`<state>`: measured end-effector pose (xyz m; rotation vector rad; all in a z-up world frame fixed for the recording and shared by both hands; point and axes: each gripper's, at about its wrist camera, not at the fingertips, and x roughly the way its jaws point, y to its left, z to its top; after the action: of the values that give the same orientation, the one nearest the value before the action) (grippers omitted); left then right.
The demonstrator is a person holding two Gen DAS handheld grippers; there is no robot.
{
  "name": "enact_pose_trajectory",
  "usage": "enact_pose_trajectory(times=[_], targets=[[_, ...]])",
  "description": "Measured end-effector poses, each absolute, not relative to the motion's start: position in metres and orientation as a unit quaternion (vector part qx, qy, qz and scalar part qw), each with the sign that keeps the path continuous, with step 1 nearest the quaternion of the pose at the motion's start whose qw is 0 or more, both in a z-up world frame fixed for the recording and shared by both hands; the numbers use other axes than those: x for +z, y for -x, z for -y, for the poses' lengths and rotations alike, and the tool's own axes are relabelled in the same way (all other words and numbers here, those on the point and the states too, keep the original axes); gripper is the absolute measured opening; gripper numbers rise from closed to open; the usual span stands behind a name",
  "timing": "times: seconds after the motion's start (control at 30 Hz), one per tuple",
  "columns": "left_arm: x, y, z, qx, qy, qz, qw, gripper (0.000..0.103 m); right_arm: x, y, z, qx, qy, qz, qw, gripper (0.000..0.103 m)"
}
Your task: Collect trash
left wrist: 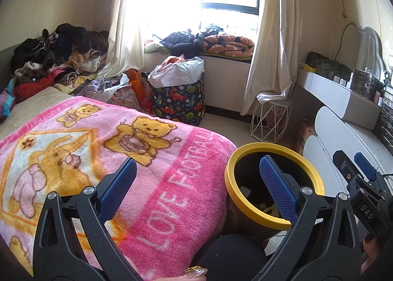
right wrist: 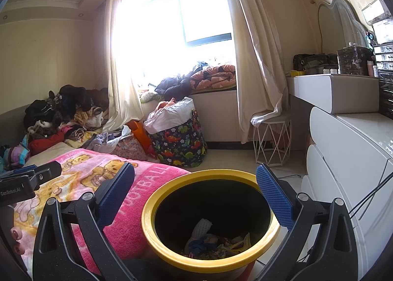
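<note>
A black trash bin with a yellow rim (right wrist: 157, 236) stands beside the bed, directly below my right gripper (right wrist: 195, 191). Several pieces of trash (right wrist: 213, 241) lie at its bottom, among them a white wad and colourful wrappers. My right gripper is open and empty above the bin's mouth. My left gripper (left wrist: 197, 180) is open and empty over the edge of the pink bear blanket (left wrist: 98, 138), with the bin's rim (left wrist: 245, 209) by its right finger. The right gripper also shows at the right edge of the left wrist view (left wrist: 356, 165).
The bed with the pink blanket (right wrist: 137, 219) lies left of the bin. A white dresser (right wrist: 343, 158) stands to the right. A dinosaur-print laundry bag (right wrist: 181, 141), a white wire stool (right wrist: 272, 143) and piles of clothes (right wrist: 68, 114) lie further back by the window.
</note>
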<state>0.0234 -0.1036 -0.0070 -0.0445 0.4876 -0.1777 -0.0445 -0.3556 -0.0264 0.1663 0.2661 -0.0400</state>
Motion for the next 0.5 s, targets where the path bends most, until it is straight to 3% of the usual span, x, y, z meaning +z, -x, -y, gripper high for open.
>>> enact_pose_trajectory(times=[0.5], targets=[[-0.0028,-0.0242,0.1029,-0.077,0.022,-0.242,0.967,0.092,-0.0261,0.0447,0.3577,-0.016,-0.075,-0.130,0.989,0.096]])
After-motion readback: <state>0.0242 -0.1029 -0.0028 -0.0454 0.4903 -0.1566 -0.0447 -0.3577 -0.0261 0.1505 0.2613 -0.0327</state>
